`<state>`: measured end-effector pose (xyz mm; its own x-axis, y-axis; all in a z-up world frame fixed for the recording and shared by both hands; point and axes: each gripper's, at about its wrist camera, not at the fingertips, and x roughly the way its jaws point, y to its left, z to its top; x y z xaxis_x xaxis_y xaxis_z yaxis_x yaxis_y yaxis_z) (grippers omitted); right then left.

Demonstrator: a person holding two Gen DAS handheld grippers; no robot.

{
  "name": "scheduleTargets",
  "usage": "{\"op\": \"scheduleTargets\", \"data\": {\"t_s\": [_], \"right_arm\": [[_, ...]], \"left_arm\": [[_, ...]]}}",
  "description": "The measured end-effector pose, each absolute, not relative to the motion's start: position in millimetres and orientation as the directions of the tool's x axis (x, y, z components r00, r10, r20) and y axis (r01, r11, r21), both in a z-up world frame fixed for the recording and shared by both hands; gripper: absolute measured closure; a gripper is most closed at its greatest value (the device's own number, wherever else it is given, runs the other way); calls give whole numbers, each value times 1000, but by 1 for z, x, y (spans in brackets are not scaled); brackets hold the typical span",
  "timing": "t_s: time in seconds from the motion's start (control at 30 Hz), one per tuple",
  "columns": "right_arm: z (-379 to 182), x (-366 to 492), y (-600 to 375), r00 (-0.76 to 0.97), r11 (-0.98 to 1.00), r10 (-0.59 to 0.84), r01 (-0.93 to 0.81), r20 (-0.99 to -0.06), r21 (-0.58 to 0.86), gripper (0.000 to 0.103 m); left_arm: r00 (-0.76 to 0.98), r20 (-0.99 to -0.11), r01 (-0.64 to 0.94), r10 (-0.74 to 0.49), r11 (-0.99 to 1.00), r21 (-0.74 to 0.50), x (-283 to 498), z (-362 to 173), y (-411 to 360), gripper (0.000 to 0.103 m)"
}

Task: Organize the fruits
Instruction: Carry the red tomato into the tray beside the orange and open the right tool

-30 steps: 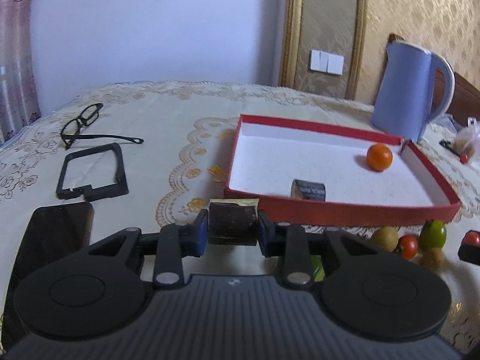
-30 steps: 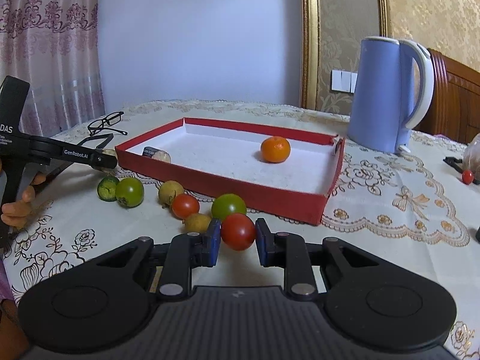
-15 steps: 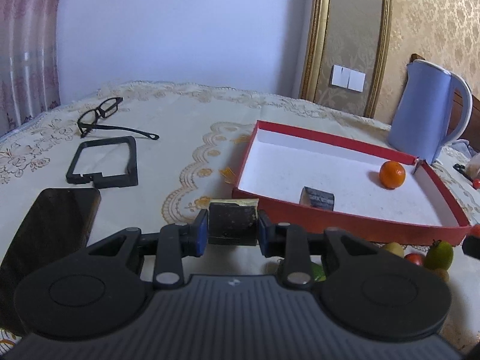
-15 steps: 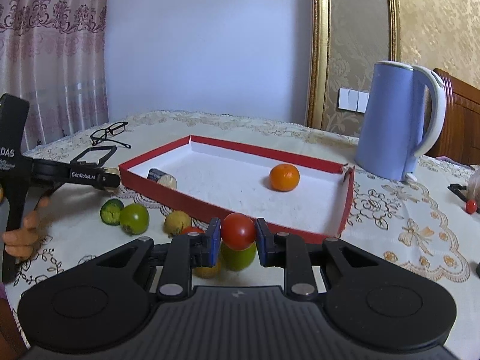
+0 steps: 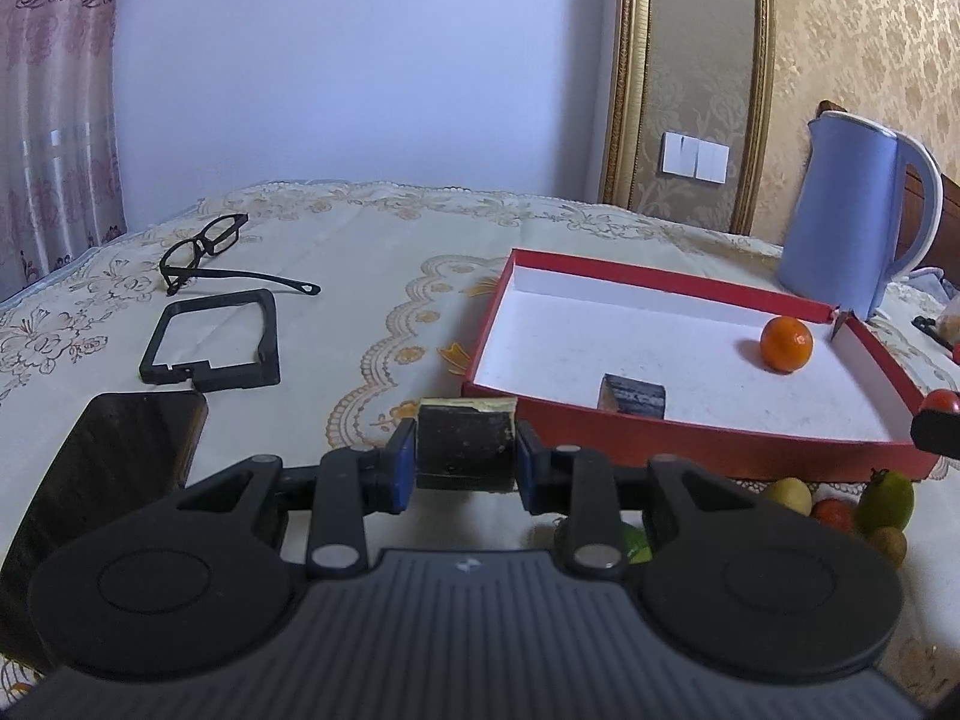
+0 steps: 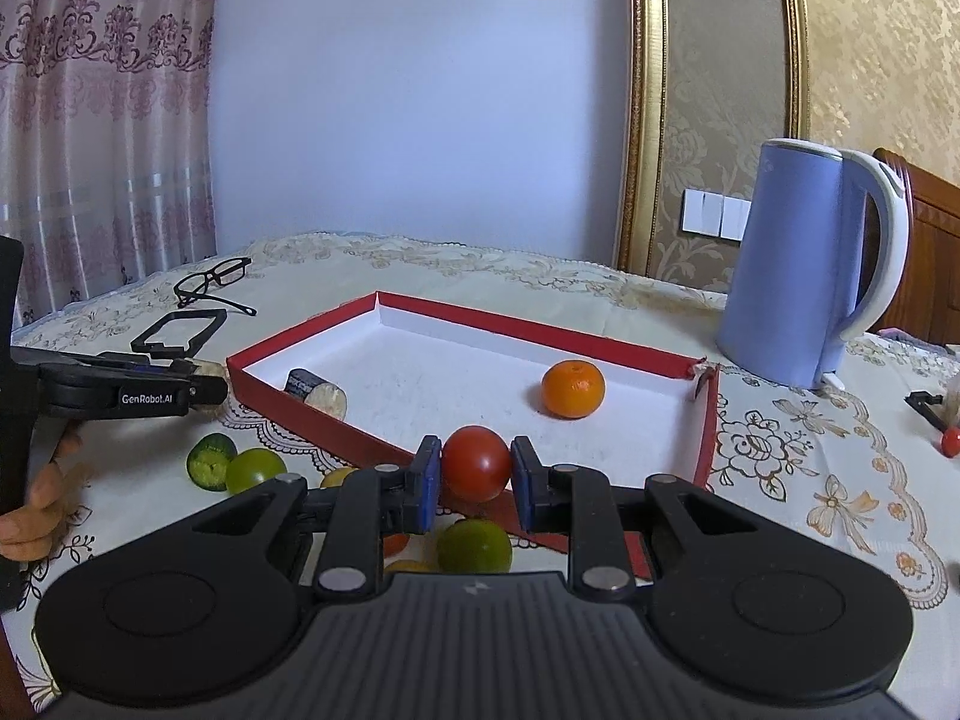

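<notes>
Your right gripper (image 6: 476, 473) pinches a red tomato (image 6: 477, 463) between its blue pads, raised just at the near wall of the red tray (image 6: 528, 324). Carry it over that wall and lower it onto the white floor, apart from the orange (image 6: 573, 389) at the right end, before you let go, so it doesn't roll. Your left gripper (image 5: 465, 459) is clamped on a dark block (image 5: 465, 447), left of the tray; keep it steady. Green and yellow fruits (image 6: 255, 469) wait on the cloth near the tray.

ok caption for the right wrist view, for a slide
Right gripper holds a red tomato at the red tray, where an orange already sits.
</notes>
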<state>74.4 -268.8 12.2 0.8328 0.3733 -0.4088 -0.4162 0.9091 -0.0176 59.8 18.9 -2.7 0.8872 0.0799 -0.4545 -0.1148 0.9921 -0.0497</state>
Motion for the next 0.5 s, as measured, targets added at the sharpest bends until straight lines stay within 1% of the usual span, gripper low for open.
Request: {"op": "scheduleTargets", "data": {"t_s": [0.5], "right_arm": [[24, 106, -251, 824, 899, 382, -437, -418, -41, 79]], "left_arm": [[888, -453, -121, 82, 991, -57, 58, -3, 20, 73]]}}
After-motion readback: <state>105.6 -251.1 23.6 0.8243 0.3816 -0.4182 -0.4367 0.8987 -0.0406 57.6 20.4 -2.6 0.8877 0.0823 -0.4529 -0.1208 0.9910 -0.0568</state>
